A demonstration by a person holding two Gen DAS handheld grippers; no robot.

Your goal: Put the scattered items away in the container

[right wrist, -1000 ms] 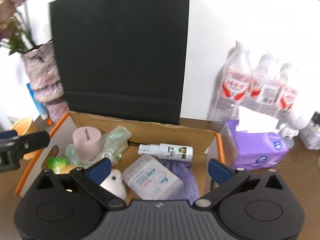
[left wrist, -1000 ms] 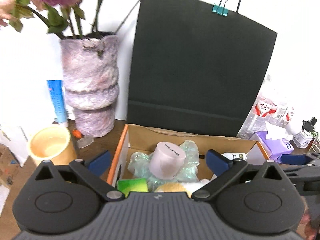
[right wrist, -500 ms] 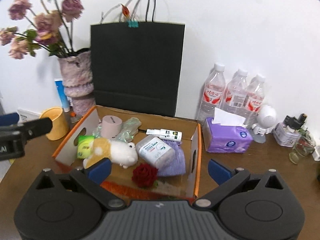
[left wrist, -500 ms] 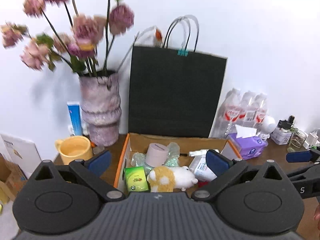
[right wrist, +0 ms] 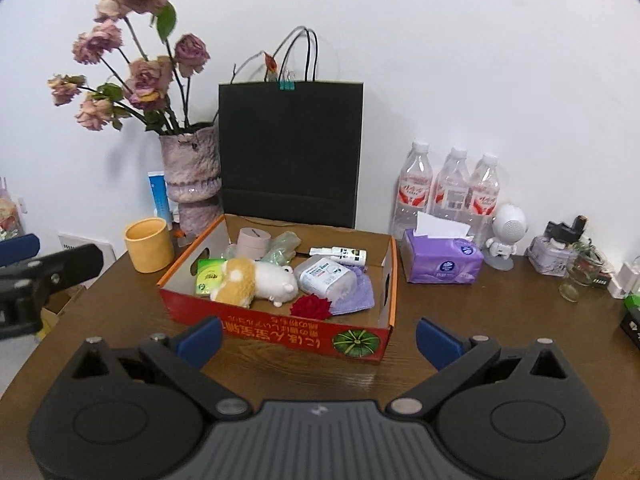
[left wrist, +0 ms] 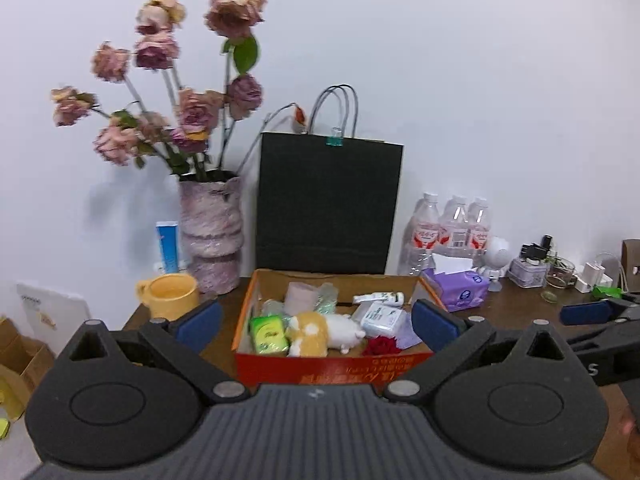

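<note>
Cardboard box (right wrist: pixel 276 334) holds the items; both grippers' fingers (right wrist: pixel 200 340) spread apart, empty.

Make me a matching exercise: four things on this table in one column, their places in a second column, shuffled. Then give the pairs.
Things:
1. red rose
2. yellow mug
3. purple tissue pack
4. black paper bag

Places:
A. behind the cardboard box, against the wall
B. inside the box, by its front wall
C. on the table, right of the box
D. on the table, left of the box

Pairs: 1-B, 2-D, 3-C, 4-A
</note>
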